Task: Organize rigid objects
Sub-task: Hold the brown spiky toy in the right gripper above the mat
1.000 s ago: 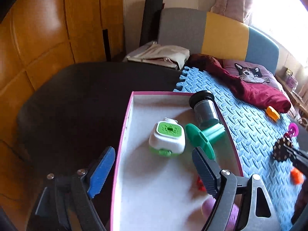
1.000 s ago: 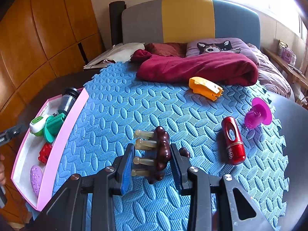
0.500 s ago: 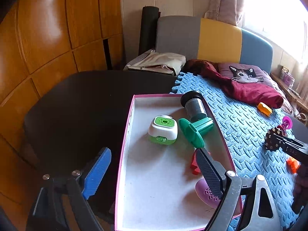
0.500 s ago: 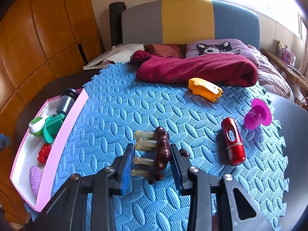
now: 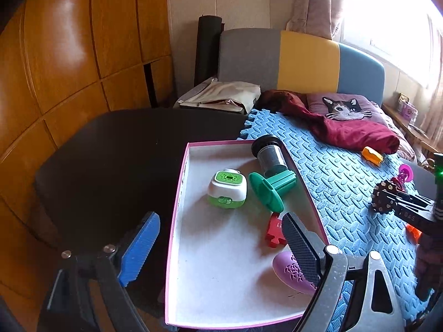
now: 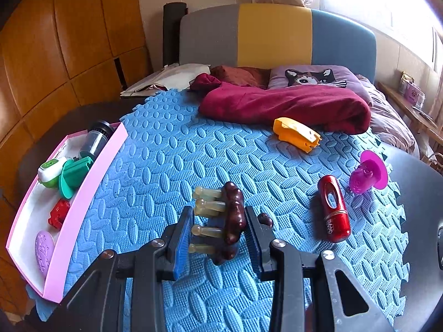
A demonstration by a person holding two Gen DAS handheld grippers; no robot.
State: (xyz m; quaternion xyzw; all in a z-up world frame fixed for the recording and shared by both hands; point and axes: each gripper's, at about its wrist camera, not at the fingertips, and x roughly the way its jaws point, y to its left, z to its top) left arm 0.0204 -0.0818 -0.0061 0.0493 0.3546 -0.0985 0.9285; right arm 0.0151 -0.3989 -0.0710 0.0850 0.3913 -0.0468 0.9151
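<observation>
right gripper (image 6: 218, 232): jaws clamped on brown knobby massager (image 6: 234, 215) with pale pegs, over blue mat (image 6: 171, 149) | left gripper (image 5: 218, 238): jaws wide apart, empty, above pink tray (image 5: 181, 182) near edge

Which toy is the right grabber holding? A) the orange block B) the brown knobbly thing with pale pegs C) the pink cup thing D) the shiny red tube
B: the right gripper is shut on the brown knobbly thing with pale pegs, while the red tube, orange block and pink cup thing lie loose on the blue mat.
</observation>
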